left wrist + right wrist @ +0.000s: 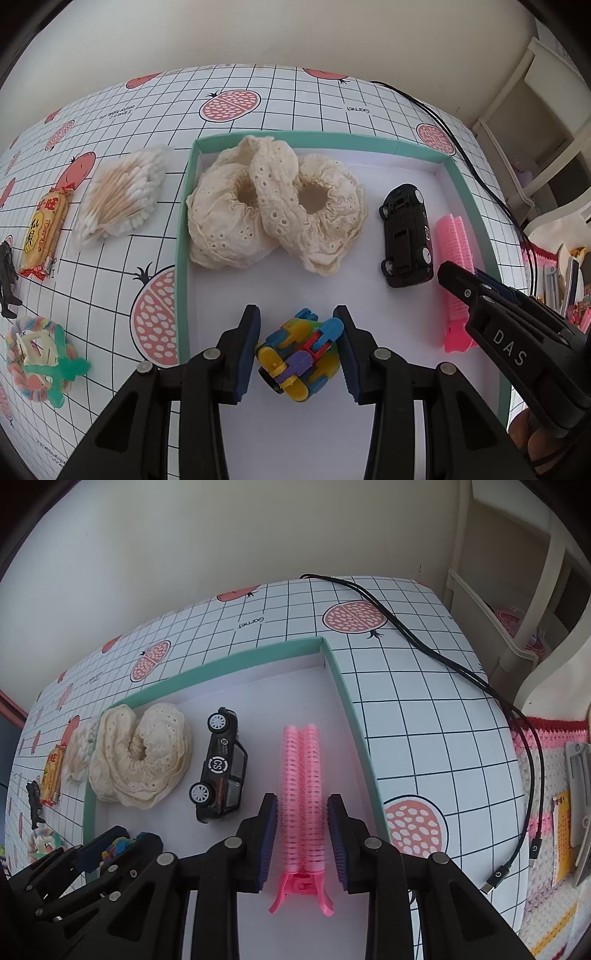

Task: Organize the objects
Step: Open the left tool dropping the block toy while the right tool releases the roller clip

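Note:
A teal-rimmed box (183, 236) (354, 716) with a white floor lies on the gridded tablecloth. My left gripper (297, 354) is inside its near part, shut on a multicoloured block toy (299, 360) that touches both pads. My right gripper (302, 838) stands open around a pink roller hair clip (301, 794) (452, 236) lying on the box floor by the right wall, with narrow gaps either side. A black toy car (406, 236) (221, 764) and cream lace scrunchies (273, 206) (140, 753) also lie in the box.
Left of the box lie a bag of cotton swabs (120, 199), a yellow snack packet (44, 232), a black clip (7, 280) and a pastel ring with green pieces (40, 360). Black cables (480, 686) run along the table's right side.

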Available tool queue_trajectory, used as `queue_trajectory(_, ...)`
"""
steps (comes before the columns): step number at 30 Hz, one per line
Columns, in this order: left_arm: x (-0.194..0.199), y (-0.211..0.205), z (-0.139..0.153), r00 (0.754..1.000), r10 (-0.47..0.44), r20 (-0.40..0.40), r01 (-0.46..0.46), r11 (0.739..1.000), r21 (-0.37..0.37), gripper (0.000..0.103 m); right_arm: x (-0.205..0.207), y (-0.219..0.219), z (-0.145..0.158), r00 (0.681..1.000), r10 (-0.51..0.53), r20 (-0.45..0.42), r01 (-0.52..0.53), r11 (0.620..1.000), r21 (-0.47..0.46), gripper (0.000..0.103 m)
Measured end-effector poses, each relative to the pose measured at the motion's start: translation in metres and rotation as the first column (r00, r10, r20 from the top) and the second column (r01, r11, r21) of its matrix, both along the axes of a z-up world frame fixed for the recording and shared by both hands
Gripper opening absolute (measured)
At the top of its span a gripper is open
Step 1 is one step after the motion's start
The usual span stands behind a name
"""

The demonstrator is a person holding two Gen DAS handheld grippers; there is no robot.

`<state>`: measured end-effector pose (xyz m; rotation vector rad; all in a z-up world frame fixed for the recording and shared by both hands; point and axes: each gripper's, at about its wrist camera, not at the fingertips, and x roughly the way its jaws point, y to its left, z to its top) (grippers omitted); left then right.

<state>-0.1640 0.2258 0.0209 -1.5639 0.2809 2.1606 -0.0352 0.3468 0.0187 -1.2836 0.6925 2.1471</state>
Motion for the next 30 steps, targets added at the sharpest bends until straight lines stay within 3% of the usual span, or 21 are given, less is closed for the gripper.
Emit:
queue_trajectory(5, 0.0, 0.004, -0.001, 1.0, 0.001, 0.003, -0.001, 1.0, -0.003, 0.043, 0.0, -0.001, 0.0, 1.0, 0.0, 0.006, 0.0, 1.0, 0.006, 0.03)
queue_trajectory(7, 0.0, 0.007, 0.0, 1.0, 0.001, 0.007, -0.001, 1.0, -0.003, 0.049, 0.001, 0.0, 0.001, 1.0, -0.003, 0.004, 0.003, 1.0, 0.006, 0.031)
queue_trajectory(11, 0.002, 0.012, 0.006, 1.0, -0.006, 0.002, 0.006, 1.0, -0.001, 0.05, 0.003, -0.001, 0.009, 1.0, 0.002, -0.006, -0.002, 1.0, 0.012, 0.043)
queue_trajectory(22, 0.0, -0.003, 0.051, 0.995, -0.009, -0.098, 0.011, 1.0, 0.028, 0.05, 0.008, -0.013, 0.055, 0.998, 0.026, -0.062, -0.021, 0.997, 0.08, 0.043)
queue_trajectory(30, -0.005, -0.014, 0.057, 0.993, 0.017, -0.118, -0.014, 1.0, 0.021, 0.05, 0.009, -0.014, 0.056, 0.998, 0.034, -0.052, -0.03, 0.997, 0.075, 0.043)
